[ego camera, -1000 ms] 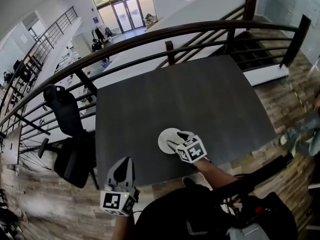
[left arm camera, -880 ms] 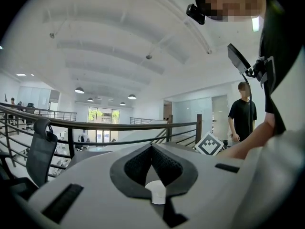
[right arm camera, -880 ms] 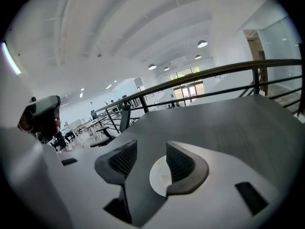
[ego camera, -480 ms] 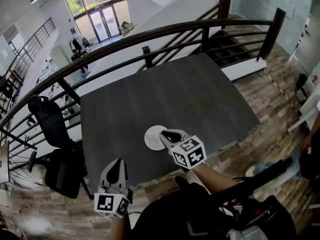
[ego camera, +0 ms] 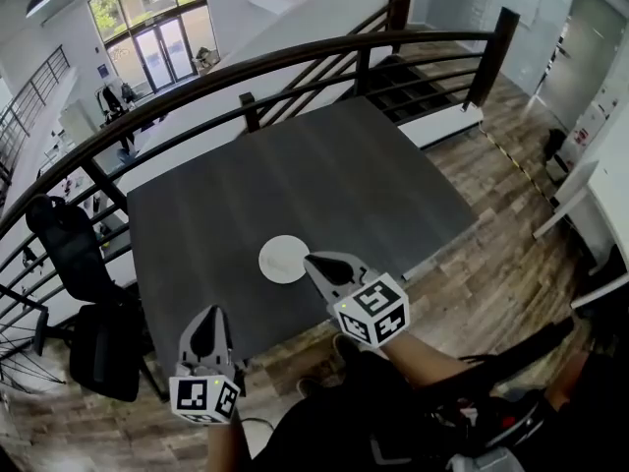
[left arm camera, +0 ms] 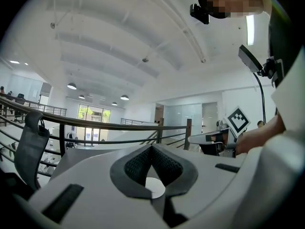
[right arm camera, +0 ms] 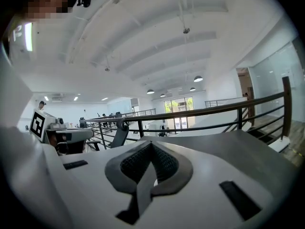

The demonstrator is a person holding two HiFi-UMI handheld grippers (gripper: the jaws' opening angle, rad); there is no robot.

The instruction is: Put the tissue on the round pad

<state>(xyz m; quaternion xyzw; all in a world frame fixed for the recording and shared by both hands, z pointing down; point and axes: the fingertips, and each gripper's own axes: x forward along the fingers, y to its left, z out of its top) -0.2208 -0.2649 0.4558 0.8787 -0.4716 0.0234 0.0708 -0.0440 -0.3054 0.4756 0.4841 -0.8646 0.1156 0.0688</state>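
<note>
**A:** Two things, please: where are we, and what has just changed?

**B:** We're in a big, bright hall on an upper level. There are glass doors [ego camera: 157, 39] far off at 11 o'clock. A dark curved railing [ego camera: 295, 62] runs along the table's far side at 12, and there is wooden floor [ego camera: 491, 224] out at 3. The table [ego camera: 344, 165] is a dark grey matte slab carrying only one thing. A black office chair [ego camera: 69, 254] stands off its 9 o'clock edge.

**A:** And the change?

**B:** It's the right hand-held gripper [ego camera: 311, 261]. A second ago it lay over the round pad [ego camera: 280, 261] with its jaws wide. Now it has drawn back to the pad's 4 o'clock, with its tip showing just at the rim. Its jaws have come fully together with nothing between them. The left hand-held gripper [ego camera: 203, 320] hangs off the table's near edge at 7 o'clock. Its jaws are also together and empty.

**A:** So where is the tissue?

**B:** Neither gripper has it. The only white thing on the table is that disc toward the near edge. From above I can't separate a tissue from the pad, because it's white on white and too small. My guess is that the tissue was let go there and the placing is as good as done. These views don't confirm that, though.
</note>
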